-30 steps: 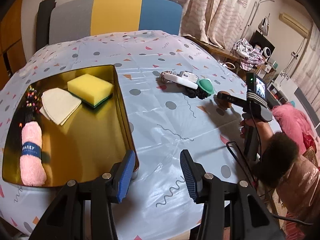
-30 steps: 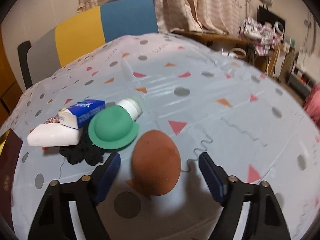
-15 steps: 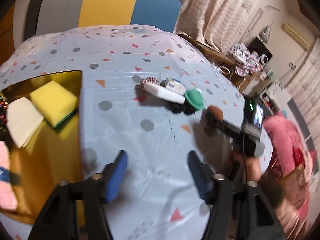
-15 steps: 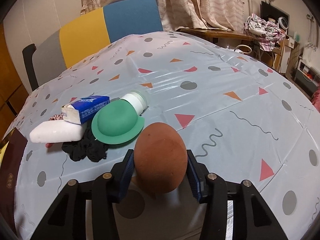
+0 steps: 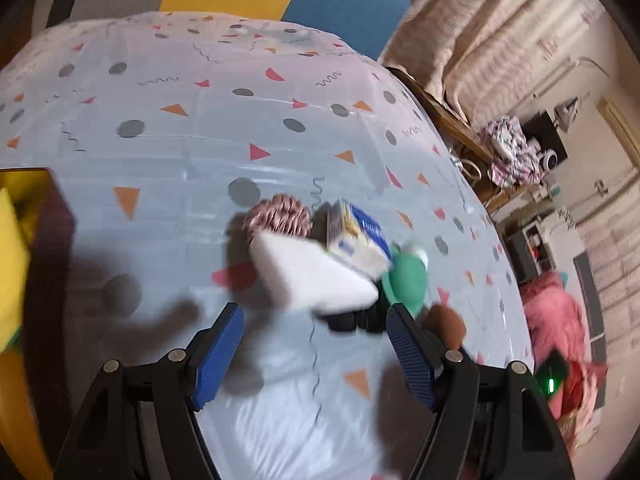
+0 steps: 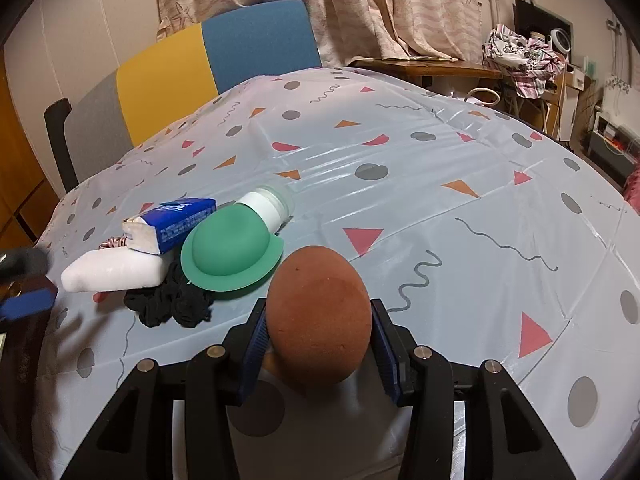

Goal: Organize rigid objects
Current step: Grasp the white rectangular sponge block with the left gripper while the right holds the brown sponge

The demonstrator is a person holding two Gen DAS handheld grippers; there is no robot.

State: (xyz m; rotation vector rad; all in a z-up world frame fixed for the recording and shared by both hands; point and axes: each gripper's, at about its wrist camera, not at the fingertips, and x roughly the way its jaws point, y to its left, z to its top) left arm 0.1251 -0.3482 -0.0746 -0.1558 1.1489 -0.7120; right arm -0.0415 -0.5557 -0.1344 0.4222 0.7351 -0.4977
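My right gripper point(image 6: 318, 346) is shut on a brown egg-shaped object point(image 6: 318, 316), held just above the tablecloth; it also shows in the left wrist view point(image 5: 446, 322). My left gripper point(image 5: 314, 346) is open and empty, close in front of a white block point(image 5: 310, 276). Beside the block lie a blue-and-white box point(image 5: 356, 236), a green hat-shaped lid point(image 5: 406, 282), a pink scrunchie point(image 5: 280, 216) and a black cloth point(image 5: 356, 320). In the right wrist view the white block point(image 6: 114, 270), box point(image 6: 172, 228), green lid point(image 6: 232, 254), white bottle point(image 6: 270, 206) and black cloth point(image 6: 172, 304) lie left of the egg.
A gold tray point(image 5: 44, 280) with a yellow sponge point(image 5: 10, 264) sits at the table's left. A yellow, blue and grey chair point(image 6: 208, 68) stands behind the table. A cluttered side table point(image 6: 516, 56) is at the right.
My left gripper has swung right from the gold tray toward the pile and now faces the white block. My right gripper has closed on the brown egg and lifted it slightly.
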